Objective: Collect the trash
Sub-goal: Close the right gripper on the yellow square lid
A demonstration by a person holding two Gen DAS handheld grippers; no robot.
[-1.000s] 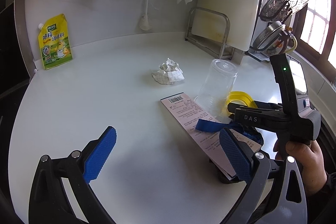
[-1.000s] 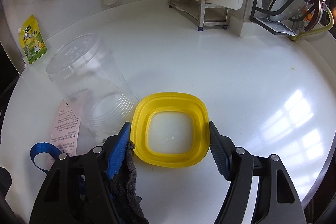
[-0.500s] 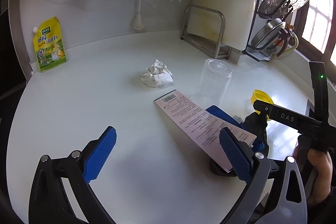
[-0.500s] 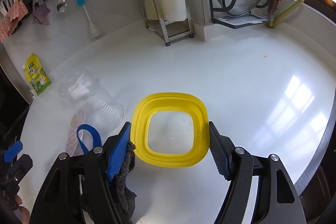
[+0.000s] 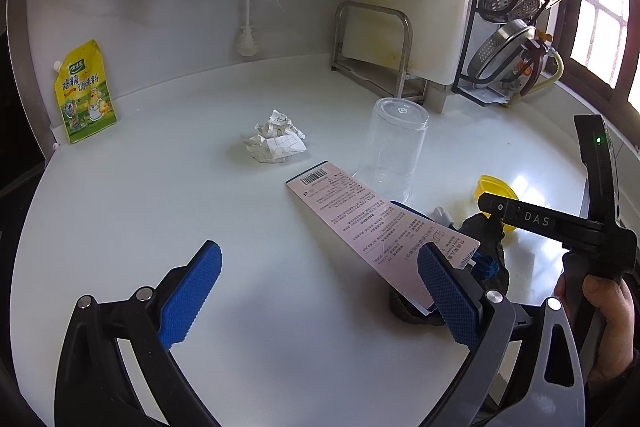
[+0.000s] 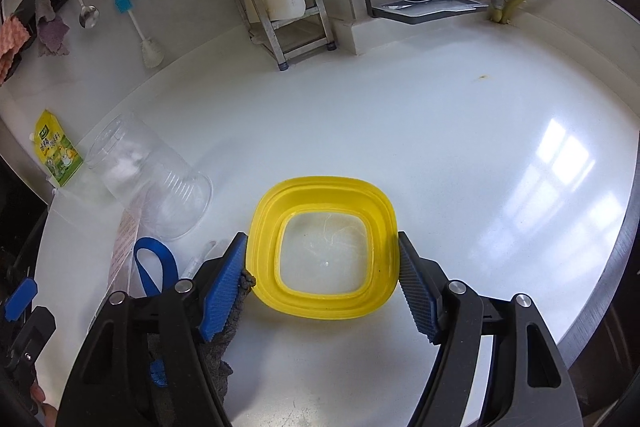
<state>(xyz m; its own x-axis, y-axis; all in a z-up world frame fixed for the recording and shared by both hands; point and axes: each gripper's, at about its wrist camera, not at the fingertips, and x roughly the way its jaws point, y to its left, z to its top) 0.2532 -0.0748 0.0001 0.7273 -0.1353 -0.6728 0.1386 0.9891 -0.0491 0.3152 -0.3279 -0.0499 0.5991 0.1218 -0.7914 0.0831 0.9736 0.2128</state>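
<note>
Yellow lid [image 6: 322, 205] clamped between right tongs [image 6: 322, 281], beside overturned clear cup [image 6: 148, 183].

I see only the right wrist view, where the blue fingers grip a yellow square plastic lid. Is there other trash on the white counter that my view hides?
Observer: Yes. Apart from your yellow square plastic lid, a crumpled white paper ball lies on the white counter, left of the upturned clear plastic cup.
Operator: Is the left gripper free?
Observer: Yes, the left gripper is open and holds nothing.
Operator: What is the pink strip near the cup?
Observer: A long pink printed card with a barcode at its far end; its near end lies over a dark grey cloth.
</note>
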